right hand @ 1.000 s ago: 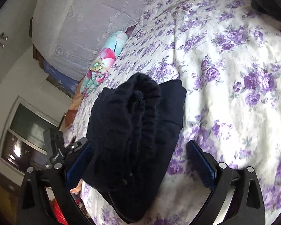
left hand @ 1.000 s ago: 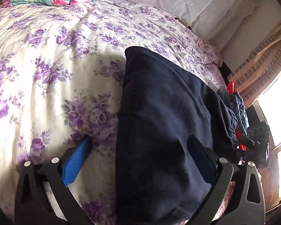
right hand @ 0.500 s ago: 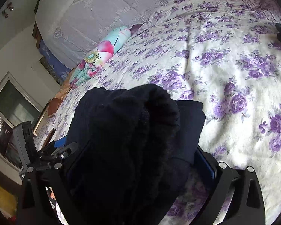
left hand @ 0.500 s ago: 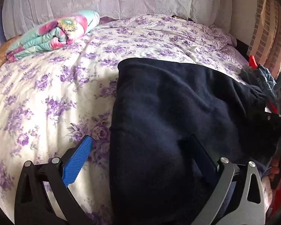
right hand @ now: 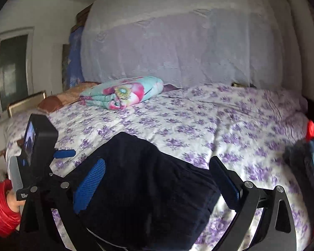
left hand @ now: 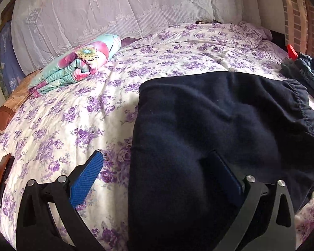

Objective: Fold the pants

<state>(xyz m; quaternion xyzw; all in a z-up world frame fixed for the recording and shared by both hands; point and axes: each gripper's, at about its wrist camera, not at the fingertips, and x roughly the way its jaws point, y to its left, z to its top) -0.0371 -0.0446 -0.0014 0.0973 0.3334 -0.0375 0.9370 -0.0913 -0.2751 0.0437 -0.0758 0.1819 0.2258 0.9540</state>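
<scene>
Bed (left hand: pixel 178 48), one, purple-flowered sheet; wide bare stretch left of and behind the load. Pants (left hand: pixel 209 136), one pair, navy, folded into a thick slab on the near right part of the bed, elastic waistband at its right end, left edge straight. One folded floral blanket (left hand: pixel 77 62) far left near the headboard, well apart from the pants. One heap of denim and grey clothes (left hand: pixel 303 73) at the right bed edge, just beside the waistband. Left tongs (left hand: pixel 160 163): spread wide, gripping nothing; right finger pressed into the pants, left over bare sheet. Right tongs (right hand: pixel 157 171): spread wide, straddling the waistband end, not clamped. Small white label (right hand: pixel 22 196) on the left tongs' camera mount, text too blurred to read.
</scene>
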